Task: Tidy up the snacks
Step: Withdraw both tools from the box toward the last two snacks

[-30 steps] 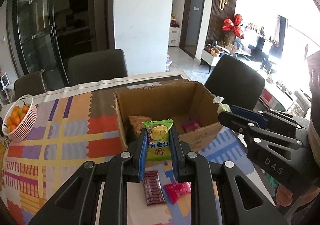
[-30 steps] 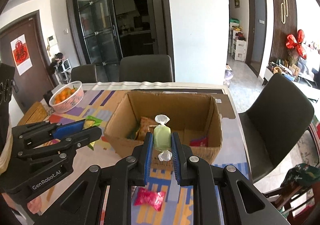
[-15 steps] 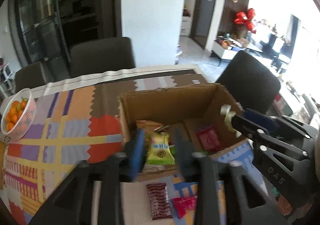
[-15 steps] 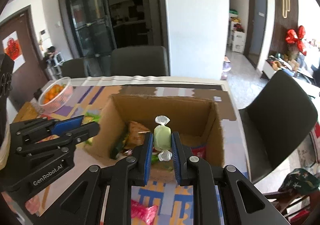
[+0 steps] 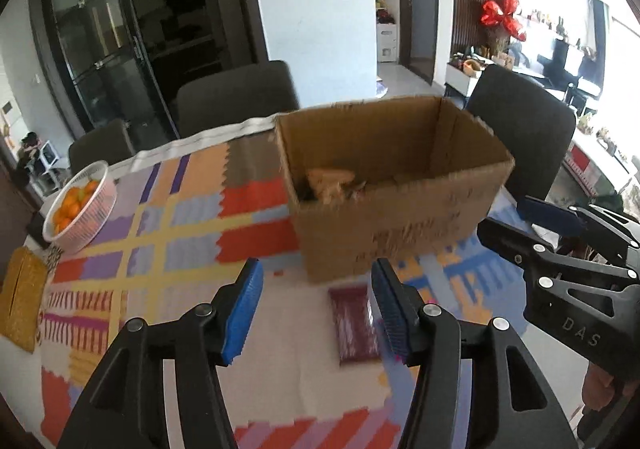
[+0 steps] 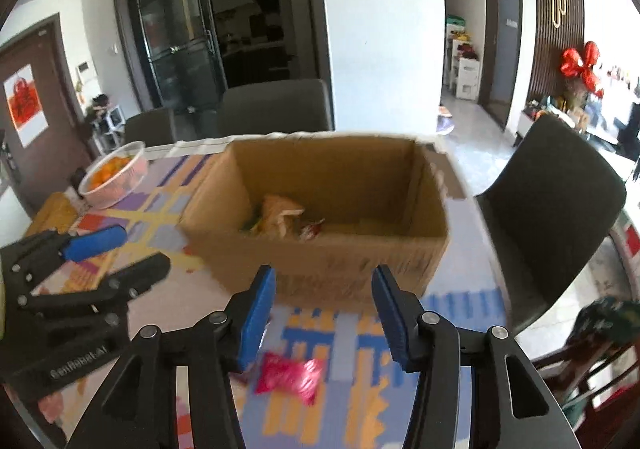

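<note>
A big table with a bright patchwork cloth (image 5: 168,249) fills the space under both claws. Dark chairs (image 5: 236,97) stand at its far side, behind everything else.

A brown cardboard box (image 5: 400,225) sits on the cloth, just ahead of both claws. Its top is open. Some snack bags (image 6: 280,217) lie inside at the bottom, and they look blurry, so the kinds are hard to tell.

The left claw (image 5: 316,309) hangs over the cloth, a little to the left of the box's near corner. Its jaws are opening, and nothing is between the blue pads. The cloth shows through the gap.

The right claw (image 6: 323,311) hangs in front of the box's near wall. Its jaws are opening too, and nothing is between them. In the left view the right claw sits off to the right side, close by.

A white basket of oranges (image 5: 78,209) stands far off to the left of the left claw, near the table edge. A yellow box (image 5: 20,301) lies just in front of that basket.

A dark red snack pack (image 5: 354,323) lies flat on the cloth, just below and beside the right finger of the left claw.

A small pink snack pack (image 6: 290,375) lies on the cloth right under the right claw, a bit nearer its left finger.
</note>
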Motion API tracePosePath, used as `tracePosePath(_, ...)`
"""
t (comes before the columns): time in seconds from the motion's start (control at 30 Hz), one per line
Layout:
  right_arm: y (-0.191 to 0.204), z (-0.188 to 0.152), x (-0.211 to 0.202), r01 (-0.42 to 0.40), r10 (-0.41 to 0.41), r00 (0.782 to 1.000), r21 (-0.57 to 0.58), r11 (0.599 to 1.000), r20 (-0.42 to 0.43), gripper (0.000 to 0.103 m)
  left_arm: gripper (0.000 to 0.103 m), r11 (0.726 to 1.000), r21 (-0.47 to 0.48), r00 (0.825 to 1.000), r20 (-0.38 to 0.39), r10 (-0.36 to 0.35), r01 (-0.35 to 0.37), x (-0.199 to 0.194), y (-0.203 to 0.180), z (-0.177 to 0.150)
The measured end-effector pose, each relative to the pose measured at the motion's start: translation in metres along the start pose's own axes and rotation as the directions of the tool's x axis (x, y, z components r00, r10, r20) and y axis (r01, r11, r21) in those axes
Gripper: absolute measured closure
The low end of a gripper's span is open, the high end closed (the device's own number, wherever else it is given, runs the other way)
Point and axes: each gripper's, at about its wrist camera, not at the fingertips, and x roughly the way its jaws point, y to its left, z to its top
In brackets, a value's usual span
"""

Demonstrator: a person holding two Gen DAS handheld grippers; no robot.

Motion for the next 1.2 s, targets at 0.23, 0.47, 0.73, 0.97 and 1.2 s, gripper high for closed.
tracePosePath(0.23, 0.003, -0.048, 0.003, -0.057, 0.062, 0.995, 0.057, 0.997, -0.079, 0.052, 0.043, 0.998, -0.064, 0.999, -0.026, 0.026, -0.028, -0.008, 0.004, -0.038)
tracePosePath(0.47, 0.001, -0.081, 0.014, -0.070, 0.078, 0.989, 0.068, 0.995, -0.127, 0.052, 0.043, 0.995, -0.100, 0.997, -0.071, -0.025, 0.018, 0.007, -0.001, -0.067)
tracePosePath(0.73, -0.002, -0.097, 0.017, -0.031, 0.043, 0.991, 0.096, 0.995, -0.130, 0.052, 0.043, 0.996, -0.087, 0.999, -0.043, 0.028, -0.032, 0.018, -0.002, -0.088)
tracePosePath(0.97, -0.005, -0.106, 0.029, -0.055, 0.068, 0.989, 0.103, 0.993, -0.130, 0.040, 0.042, 0.996, -0.087, 0.999, -0.046, 0.010, -0.014, 0.033, -0.005, -0.102)
tracePosePath(1.2, -0.001, -0.110, 0.065, -0.099, 0.136, 0.973, 0.199, 0.975, -0.185, 0.040, 0.042, 0.992, -0.124, 0.998, -0.059, -0.003, -0.004, 0.049, 0.010, -0.106)
